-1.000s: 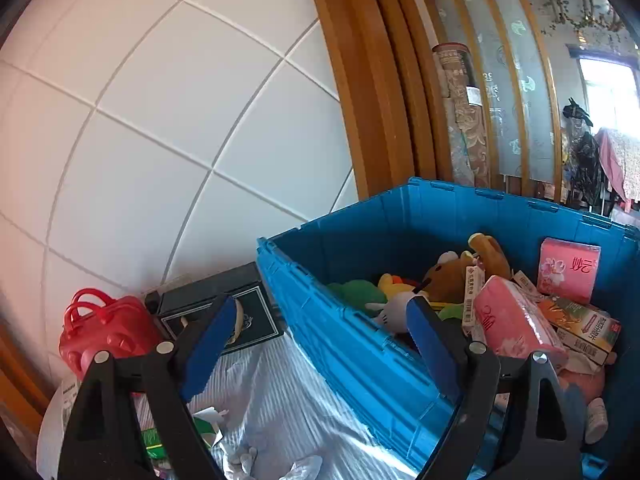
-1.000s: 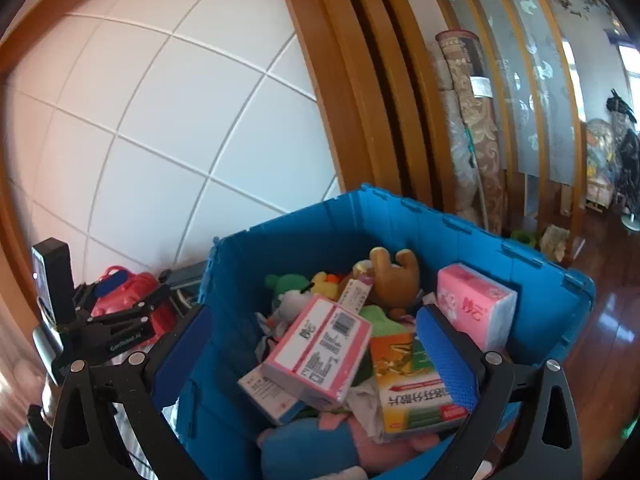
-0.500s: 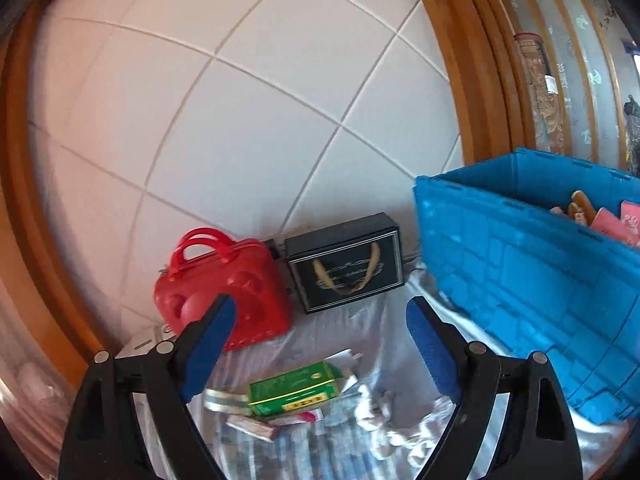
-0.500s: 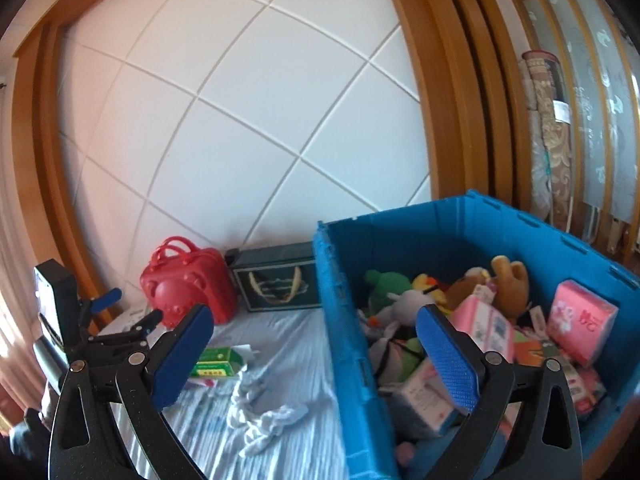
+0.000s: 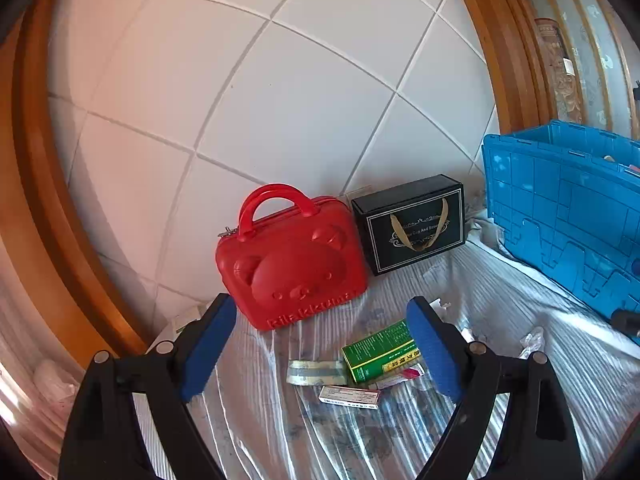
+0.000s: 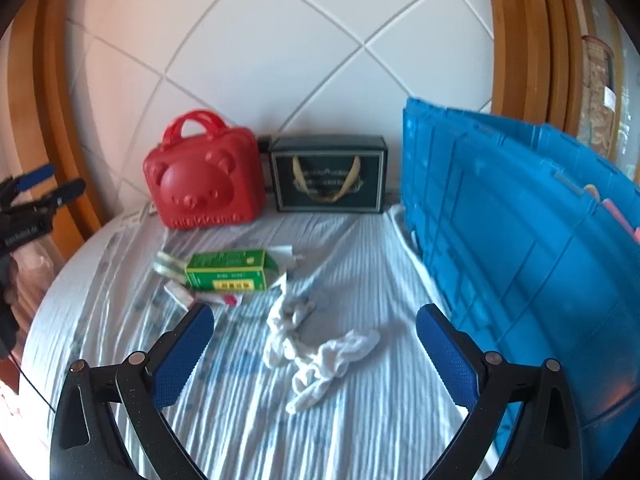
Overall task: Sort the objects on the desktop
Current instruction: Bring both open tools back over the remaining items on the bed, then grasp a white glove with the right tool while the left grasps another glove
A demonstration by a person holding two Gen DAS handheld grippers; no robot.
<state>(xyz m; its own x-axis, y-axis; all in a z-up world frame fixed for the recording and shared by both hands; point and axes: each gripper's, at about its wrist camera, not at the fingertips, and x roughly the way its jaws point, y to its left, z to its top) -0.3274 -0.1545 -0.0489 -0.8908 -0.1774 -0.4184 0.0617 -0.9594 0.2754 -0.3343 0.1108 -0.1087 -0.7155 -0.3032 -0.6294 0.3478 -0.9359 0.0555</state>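
1. Your left gripper has its blue pads spread wide with nothing pinched between them. It hangs above the striped cloth and points down toward the small clutter there.
2. Your right gripper is likewise spread, with nothing between its pads. It hovers over a crumpled white rag lying on the cloth, without touching it.
3. The loose things to sort lie together on the cloth: a green box on its side, a flat silvery packet just beside it on the left, and a slim white-and-red box in front of both. In the left view, the green box's right end is hidden behind the right-hand pad.
4. A scrap of pink wrapper peeks out from under the green box – too small to tell what it is.
5. At the back, against the white tiled wall, a red bear-faced case stands upright with its handle up. A black gift box with a gold ribbon stands just beside it on the right.
6. The blue crate sits at the right edge of the cloth. Only a sliver of its contents shows over the rim.
7. Your left gripper also shows at the left edge of the right view, pads apart.
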